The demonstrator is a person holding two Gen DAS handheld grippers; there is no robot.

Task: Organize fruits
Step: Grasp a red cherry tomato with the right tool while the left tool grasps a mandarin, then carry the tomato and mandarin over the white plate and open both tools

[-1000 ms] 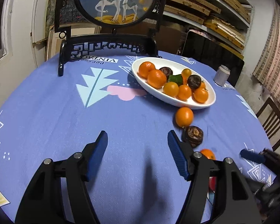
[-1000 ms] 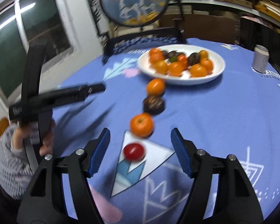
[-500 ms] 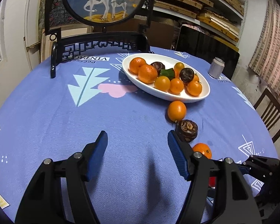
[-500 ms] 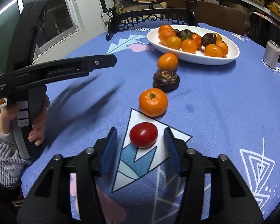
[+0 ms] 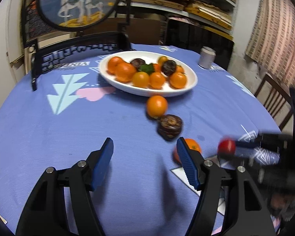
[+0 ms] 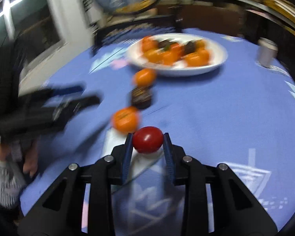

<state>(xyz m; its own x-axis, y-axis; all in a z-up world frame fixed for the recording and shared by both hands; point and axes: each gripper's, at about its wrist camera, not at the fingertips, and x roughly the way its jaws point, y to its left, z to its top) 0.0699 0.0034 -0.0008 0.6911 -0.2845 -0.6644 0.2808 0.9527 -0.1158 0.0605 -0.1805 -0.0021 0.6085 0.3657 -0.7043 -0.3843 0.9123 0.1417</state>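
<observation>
Left wrist view shows the left gripper [image 5: 144, 149] spread wide over bare blue tablecloth [image 5: 68, 127], gripping nothing. Further right, a white bowl [image 5: 190, 84] of oranges sits mid-table, with a loose orange [image 5: 157, 106], a dark fruit [image 5: 170, 125] and a second orange [image 5: 193, 146] trailing toward the right gripper [image 6: 147, 140], whose blue pads clamp a red tomato [image 6: 147, 139].

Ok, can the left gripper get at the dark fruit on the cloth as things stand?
Probably yes: the left gripper is open, the dark fruit sits just ahead-right, and only bare tablecloth lies between.
</observation>
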